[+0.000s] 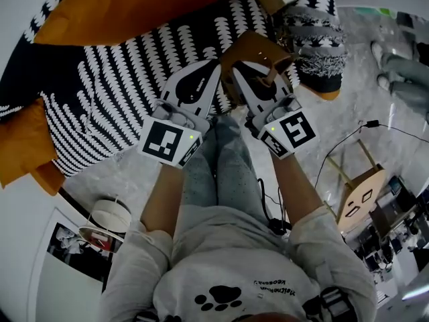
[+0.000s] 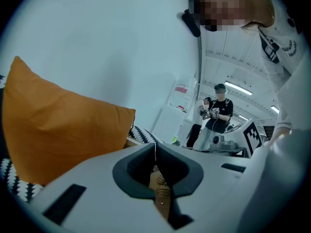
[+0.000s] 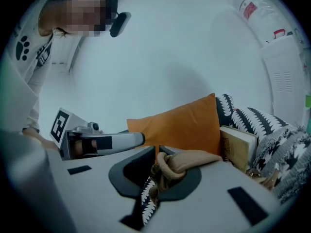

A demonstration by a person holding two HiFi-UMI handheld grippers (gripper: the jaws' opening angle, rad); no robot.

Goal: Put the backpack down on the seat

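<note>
The backpack (image 1: 314, 40), grey-and-black patterned with tan trim, rests at the right end of the sofa seat (image 1: 100, 92), which has a black-and-white cover. Its tan strap (image 1: 253, 51) runs back to both grippers. In the head view my left gripper (image 1: 214, 66) and right gripper (image 1: 236, 69) sit side by side just over the seat's front edge. The left gripper (image 2: 155, 149) is shut with the tan strap (image 2: 161, 192) between its jaws. The right gripper (image 3: 158, 152) is shut on a bunched fold of the strap (image 3: 187, 161). The patterned bag body (image 3: 286, 152) lies to its right.
Orange pillows (image 1: 134, 5) (image 1: 23, 146) lie on the sofa, and a book (image 3: 238, 147) leans beside one. On the marble floor are cables (image 1: 335, 153), a wooden stool (image 1: 362, 196) and a round white object (image 1: 110, 217). Another person (image 2: 219, 113) stands further off.
</note>
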